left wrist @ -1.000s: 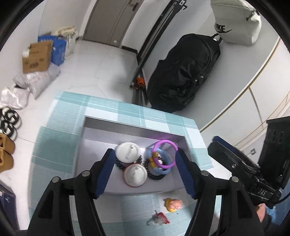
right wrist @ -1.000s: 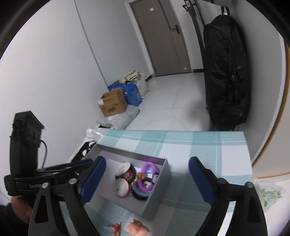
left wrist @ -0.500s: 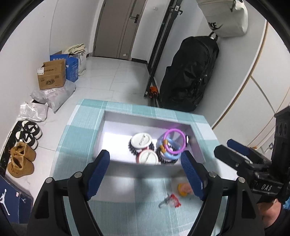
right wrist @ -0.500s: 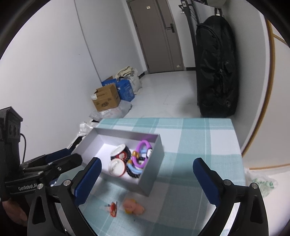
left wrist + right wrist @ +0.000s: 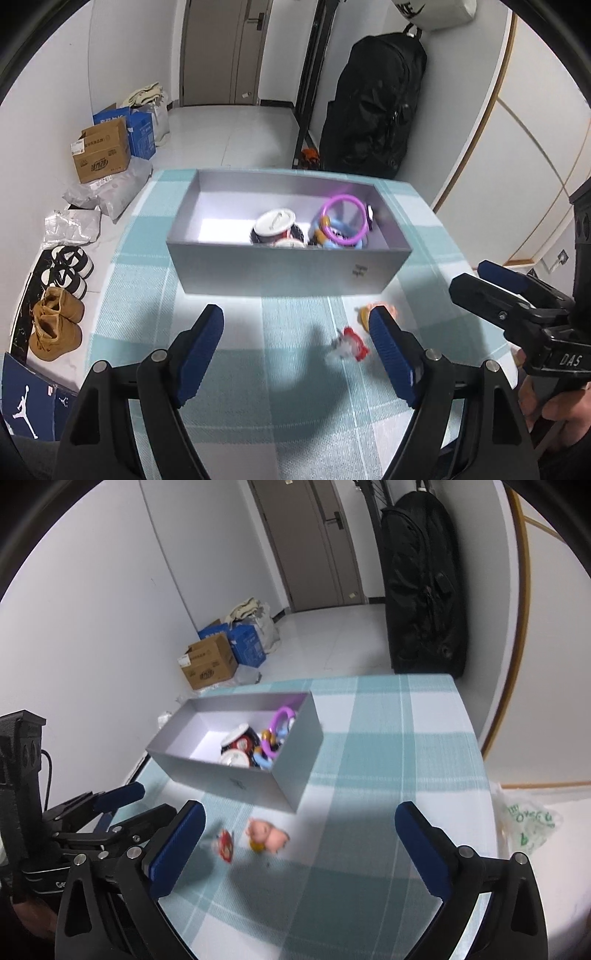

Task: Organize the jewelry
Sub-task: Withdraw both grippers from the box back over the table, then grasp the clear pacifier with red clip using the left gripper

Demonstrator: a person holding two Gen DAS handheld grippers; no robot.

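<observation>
A teal-and-white checked cloth covers the counter (image 5: 295, 398). On it stands a grey open box (image 5: 288, 269) holding a purple ring (image 5: 345, 221), a white round lid (image 5: 275, 223), dark beaded bands and a blue piece, partly hidden behind the near wall. Just before the box lie a pink pig-like charm (image 5: 267, 838) and a small red-and-white charm (image 5: 224, 845), both blurred. The left gripper (image 5: 297, 350) and right gripper (image 5: 299, 849) hang wide apart, empty.
</observation>
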